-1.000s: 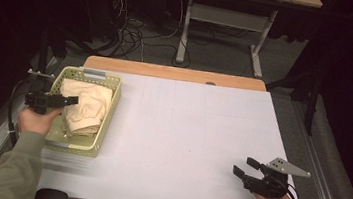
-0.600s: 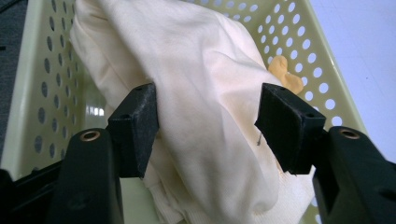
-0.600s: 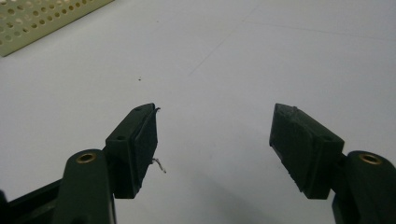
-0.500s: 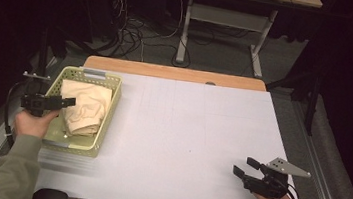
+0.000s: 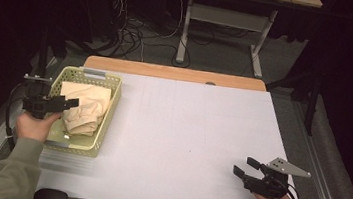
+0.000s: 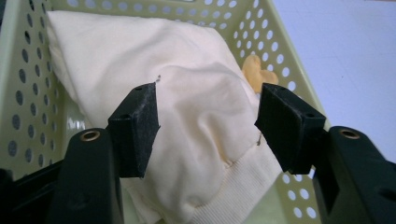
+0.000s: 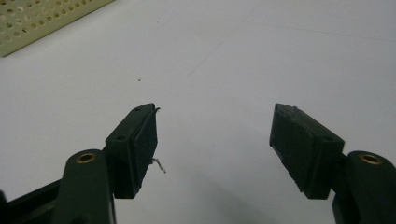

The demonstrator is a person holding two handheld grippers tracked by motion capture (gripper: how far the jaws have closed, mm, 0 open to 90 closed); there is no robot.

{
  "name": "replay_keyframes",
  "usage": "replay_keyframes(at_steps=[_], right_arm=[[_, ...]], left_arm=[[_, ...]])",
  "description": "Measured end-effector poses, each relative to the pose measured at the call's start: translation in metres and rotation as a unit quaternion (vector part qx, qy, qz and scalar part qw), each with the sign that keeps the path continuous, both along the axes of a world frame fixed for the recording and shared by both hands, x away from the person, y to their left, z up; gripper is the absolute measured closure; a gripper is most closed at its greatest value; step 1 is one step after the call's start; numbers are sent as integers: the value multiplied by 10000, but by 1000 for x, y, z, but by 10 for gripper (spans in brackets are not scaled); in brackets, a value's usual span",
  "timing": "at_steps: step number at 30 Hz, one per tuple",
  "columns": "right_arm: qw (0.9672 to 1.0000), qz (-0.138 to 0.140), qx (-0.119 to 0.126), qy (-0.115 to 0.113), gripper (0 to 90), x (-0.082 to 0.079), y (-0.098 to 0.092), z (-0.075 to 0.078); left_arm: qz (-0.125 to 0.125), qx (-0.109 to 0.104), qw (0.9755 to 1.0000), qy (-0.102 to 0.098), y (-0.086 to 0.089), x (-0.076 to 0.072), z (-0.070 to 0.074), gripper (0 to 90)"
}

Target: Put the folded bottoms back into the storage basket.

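At the table's left edge, inside the pale green basket (image 5: pixel 106 116), lies the cream garment (image 5: pixel 83 109), crumpled, ribbed hem toward my camera in the left gripper view. I hold the left gripper (image 5: pixel 72 102) above it, jaws spread apart, pads clear of the cloth (image 6: pixel 201 116), nothing pinched. A small orange-yellow piece (image 6: pixel 258 77) sits against the basket wall behind the fabric. Well apart, near the white table's (image 5: pixel 186 131) lower right corner, my right gripper (image 5: pixel 243 167) rests low, jaws wide, nothing between them.
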State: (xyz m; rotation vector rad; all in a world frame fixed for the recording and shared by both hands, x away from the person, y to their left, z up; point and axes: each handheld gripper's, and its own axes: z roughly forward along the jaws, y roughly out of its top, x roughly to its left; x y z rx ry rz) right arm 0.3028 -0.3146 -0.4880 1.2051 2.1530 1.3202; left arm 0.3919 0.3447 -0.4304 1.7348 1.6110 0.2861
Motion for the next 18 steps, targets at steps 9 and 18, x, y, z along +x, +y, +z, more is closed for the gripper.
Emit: replay_keyframes(at_steps=[9, 18], right_arm=[[10000, -2, -3, -1, 325, 0, 0, 0], [10000, 1, -2, -4, 325, 0, 0, 0]], left_arm=[[-153, 14, 9998, -83, -8, -4, 2, 374], [-346, 31, 9990, -291, -18, -14, 7, 374]])
